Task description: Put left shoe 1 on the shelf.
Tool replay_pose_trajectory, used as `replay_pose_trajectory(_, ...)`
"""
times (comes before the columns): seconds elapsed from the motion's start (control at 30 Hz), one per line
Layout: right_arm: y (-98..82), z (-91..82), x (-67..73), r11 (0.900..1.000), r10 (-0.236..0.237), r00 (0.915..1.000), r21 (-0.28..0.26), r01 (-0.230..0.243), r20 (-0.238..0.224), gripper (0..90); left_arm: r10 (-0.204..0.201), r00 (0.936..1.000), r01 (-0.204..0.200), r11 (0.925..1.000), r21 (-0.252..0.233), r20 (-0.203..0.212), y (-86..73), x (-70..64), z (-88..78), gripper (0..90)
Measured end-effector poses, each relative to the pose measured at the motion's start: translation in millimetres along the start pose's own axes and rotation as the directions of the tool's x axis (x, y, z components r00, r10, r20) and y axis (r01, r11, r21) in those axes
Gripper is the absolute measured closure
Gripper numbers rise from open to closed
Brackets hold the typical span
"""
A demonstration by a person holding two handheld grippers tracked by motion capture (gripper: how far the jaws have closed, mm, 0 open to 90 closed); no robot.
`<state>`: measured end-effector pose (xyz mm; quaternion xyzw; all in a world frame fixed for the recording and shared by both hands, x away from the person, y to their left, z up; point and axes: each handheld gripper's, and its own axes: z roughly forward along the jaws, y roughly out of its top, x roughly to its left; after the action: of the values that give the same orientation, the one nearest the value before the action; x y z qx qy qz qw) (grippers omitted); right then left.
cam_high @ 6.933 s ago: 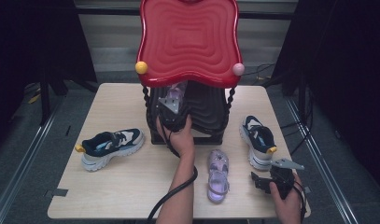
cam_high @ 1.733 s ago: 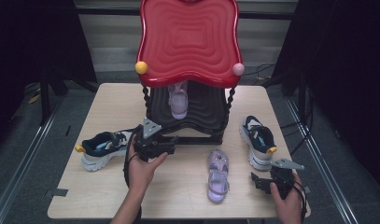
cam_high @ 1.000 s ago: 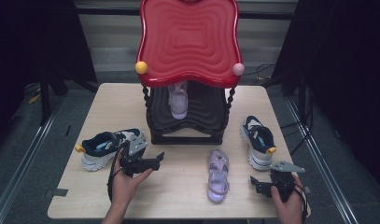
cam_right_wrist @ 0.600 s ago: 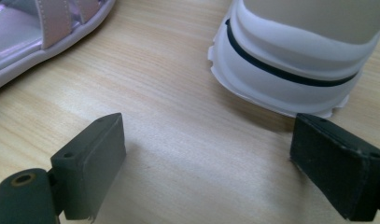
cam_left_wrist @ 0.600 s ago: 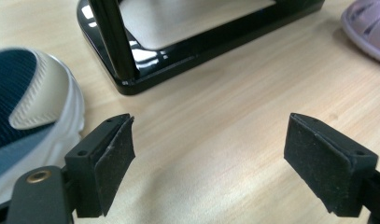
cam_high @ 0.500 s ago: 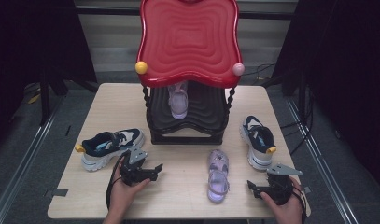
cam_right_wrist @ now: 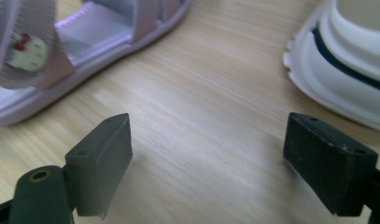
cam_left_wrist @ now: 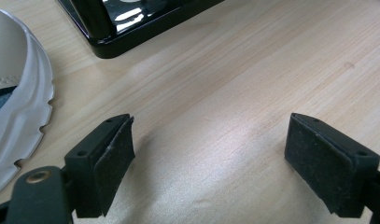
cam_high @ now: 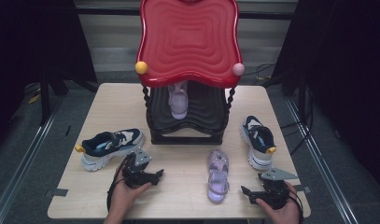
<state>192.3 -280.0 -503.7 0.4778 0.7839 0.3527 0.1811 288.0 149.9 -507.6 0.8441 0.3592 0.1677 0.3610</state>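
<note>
Two pairs of tongs rest low at the near edge of the bench [cam_high: 108, 102], one in each of the person's hands, and both stand released with nothing between their jaws.

Biggest of all is the red-topped shoe rack [cam_high: 187, 39], standing on the bench well beyond both tongs, roughly midway between them. On its black lower shelf, far past the tongs, a lilac sandal [cam_high: 178, 100] stands with its toe pointing away.

Next in size come the sneakers. A navy and white sneaker [cam_high: 110, 147] lies just beyond the left tongs [cam_high: 156, 176], to their outer side; in the left gripper view its white toothed sole [cam_left_wrist: 19, 107] sits just beside the left jaw, apart from it, with the rack's black base [cam_left_wrist: 131, 23] farther ahead. The second sneaker [cam_high: 257, 140] lies beyond the right tongs [cam_high: 246, 191]; in the right gripper view its white sole [cam_right_wrist: 346, 70] sits ahead of the right jaw, not touching.

Smaller again is the second lilac sandal [cam_high: 218, 175], lying flat on the bench between the two tongs, nearer the right ones. In the right gripper view it [cam_right_wrist: 52, 56] lies ahead of the left jaw, clear of it. The right tongs' jaws have just been closing a little, with bare bench wood between them.
</note>
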Motion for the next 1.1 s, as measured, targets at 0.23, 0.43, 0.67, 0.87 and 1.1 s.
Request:
replay_pose_trajectory(0.23, 13.2, 7.3, 8.6, 0.998, -0.064, 0.9968, -0.024, 0.063, -0.048, 23.5, -0.034, 0.9991, 0.033, 0.9994, 0.01, 0.026, -0.7, 2.1, 0.3, 15.4)
replay_pose_trajectory(0.43, 26.1, 19.4, 10.9, 0.995, -0.094, 0.9912, -0.029, 0.092, -0.093, 36.6, -0.037, 0.999, 0.037, 0.9993, 0.01, 0.026, -0.8, 2.0, 0.3, 15.1)
replay_pose_trajectory(0.67, 36.7, 33.0, 17.3, 0.99, -0.137, 0.9843, -0.03, 0.135, -0.111, 45.8, -0.037, 0.999, 0.036, 0.9993, 0.011, 0.027, -0.8, 2.1, 0.3, 15.1)
replay_pose_trajectory(0.87, 44.1, 37.9, 15.3, 0.988, -0.148, 0.9843, -0.052, 0.144, -0.096, 58.5, -0.035, 0.999, 0.035, 0.9993, 0.012, 0.027, -0.8, 2.3, 0.3, 15.0)
replay_pose_trajectory(1.1, 49.1, 40.2, 10.0, 0.989, -0.143, 0.9826, -0.045, 0.138, -0.119, 69.6, -0.035, 0.999, 0.035, 0.9993, 0.012, 0.027, -0.8, 2.3, 0.2, 15.0)
